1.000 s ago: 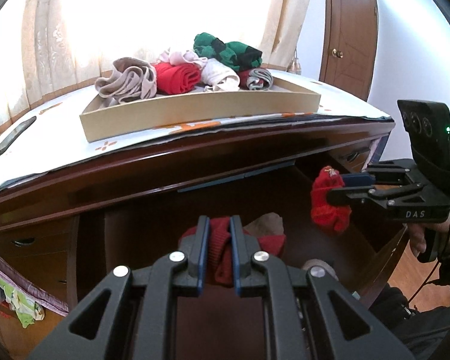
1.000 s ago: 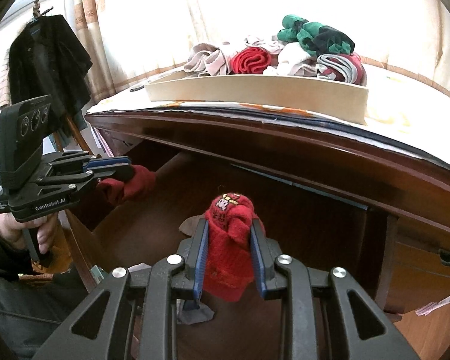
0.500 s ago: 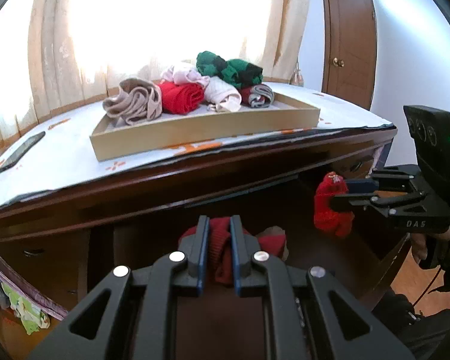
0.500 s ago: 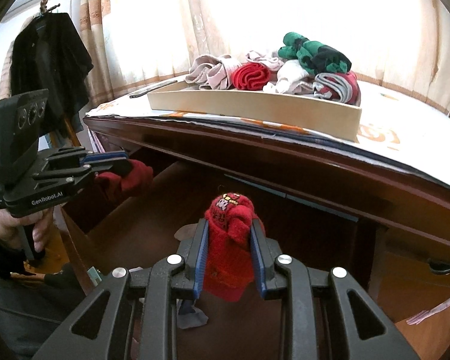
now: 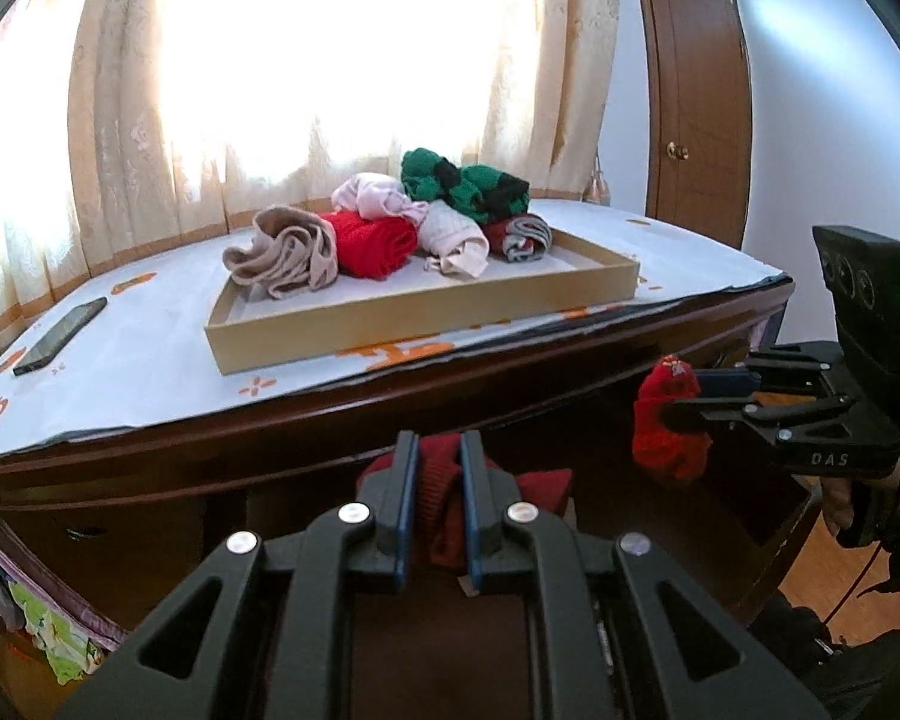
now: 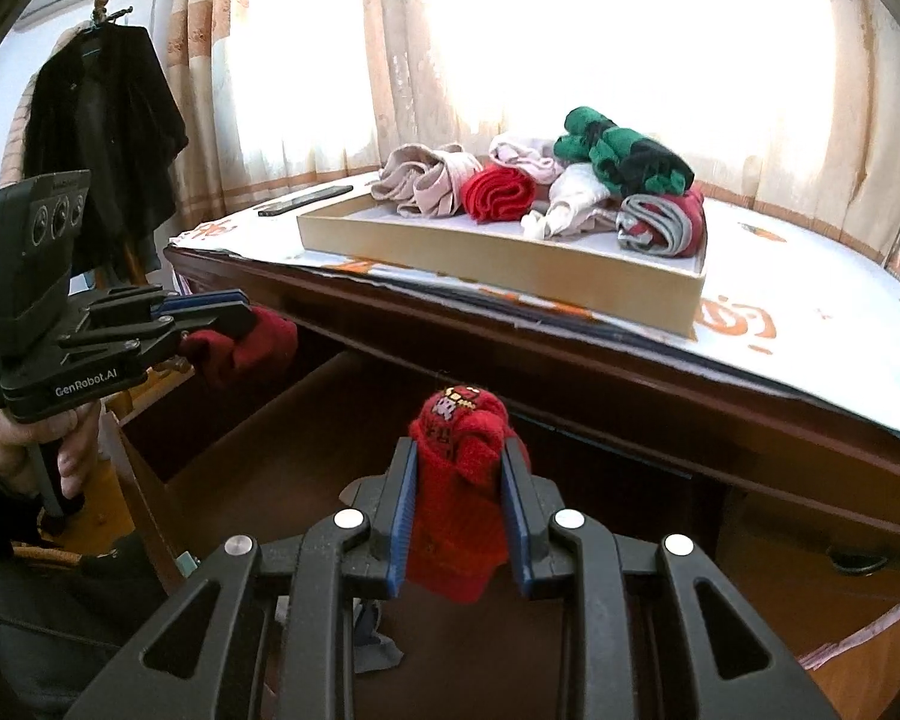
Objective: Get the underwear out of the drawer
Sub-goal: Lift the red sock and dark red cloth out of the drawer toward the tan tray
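In the left wrist view, a phone (image 5: 60,336) lies at the far left of the desk (image 5: 150,360), clear of the work. At centre sits a shallow tray (image 5: 420,315) with rolled garments heaped at its far end: beige, red, pink, cream, green-and-black, grey-and-red. That pile is probably the drop point, which would explain why both hands carry their loads up toward the desk edge.

At lower centre the left tongs (image 5: 435,492) are pressed together on a dark red piece (image 5: 444,498), pinching it by a fold so the rest hangs free below over the open drawer (image 5: 780,528). At the right edge the right tongs (image 5: 681,405) pinch a bright red piece (image 5: 666,426), held level with the desk top.

In the right wrist view the same bright red piece stands bunched between the pads at lower centre, a small printed patch on top. Both items are out of the drawer and in the air; a scrap of grey cloth (image 6: 372,642) lies low in that frame, possibly more to fetch.
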